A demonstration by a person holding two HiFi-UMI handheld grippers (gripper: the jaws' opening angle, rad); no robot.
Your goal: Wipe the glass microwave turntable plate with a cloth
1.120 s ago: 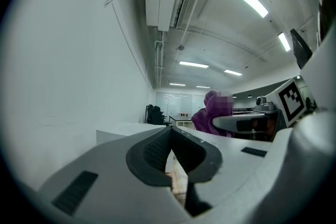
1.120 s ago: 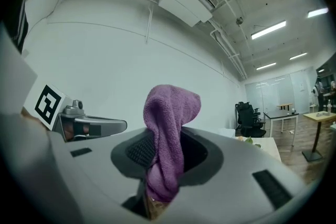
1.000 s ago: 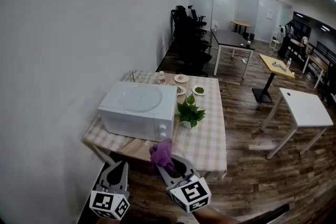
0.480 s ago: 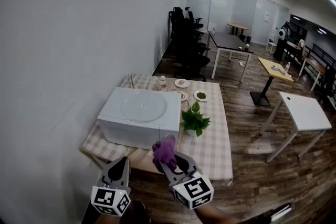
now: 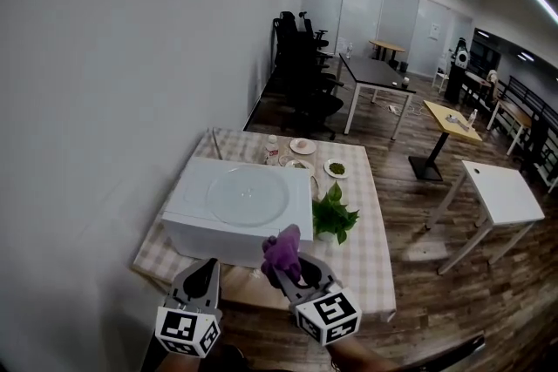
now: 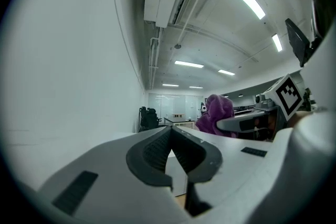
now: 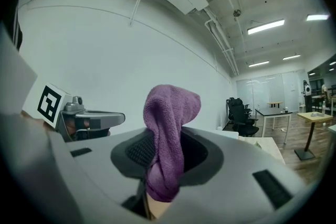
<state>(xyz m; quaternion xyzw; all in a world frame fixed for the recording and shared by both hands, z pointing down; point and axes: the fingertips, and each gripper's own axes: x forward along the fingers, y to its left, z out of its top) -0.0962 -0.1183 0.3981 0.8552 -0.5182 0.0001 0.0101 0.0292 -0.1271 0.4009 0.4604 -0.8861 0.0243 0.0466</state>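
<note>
**Glass turntable plate [image 5: 247,194]: straight ahead, not yet reached**

It lay flat on top of the white microwave [image 5: 218,240], which stood on the checked surface [image 5: 364,264]. Right tongs [image 5: 290,264] were clamped on a purple cloth [image 5: 282,248] that bunched up above the jaws. Left tongs [image 5: 207,267] were shut on nothing. Both hung short of the microwave's near face, clear of it. The plate sat ahead, between the two, slightly nearer the cloth side. It's round, so no axis to match. My read: the cloth needs to go forward and over the top edge.

Grey grippers [image 5: 207,264], ribbed dark fingers [image 6: 155,152], marker cubes [image 5: 186,332]
</note>
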